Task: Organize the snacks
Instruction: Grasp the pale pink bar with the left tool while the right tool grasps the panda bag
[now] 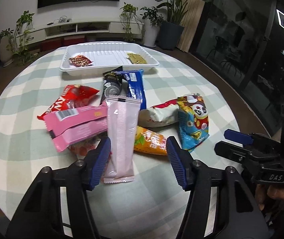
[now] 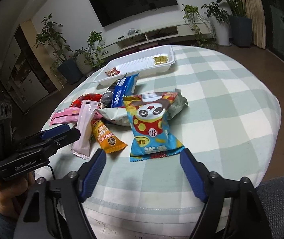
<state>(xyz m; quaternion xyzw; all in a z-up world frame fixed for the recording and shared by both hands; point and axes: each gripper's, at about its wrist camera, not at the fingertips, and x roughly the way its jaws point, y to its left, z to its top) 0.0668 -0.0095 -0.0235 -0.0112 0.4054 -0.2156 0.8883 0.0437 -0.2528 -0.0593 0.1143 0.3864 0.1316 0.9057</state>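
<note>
The right gripper (image 1: 239, 143) says "DAS"; the left gripper (image 2: 62, 134) says "GenRobot.AI". Both are partly open and hold nothing. The pale pink packet (image 1: 121, 137) lies between the left fingers, its left edge near one pad; the panda bag (image 2: 151, 127) lies just ahead of the right gripper. Behind the pile sits the white tray (image 1: 110, 67), and bare checked cloth (image 2: 221, 103) spreads to the right.

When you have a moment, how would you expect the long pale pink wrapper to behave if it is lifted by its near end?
The pale pink wrapper looks flat and thin, so it will probably droop when lifted by one end. Its glossy film may slip between the left tongs. It overlaps the orange packet, which might shift with it.
</note>
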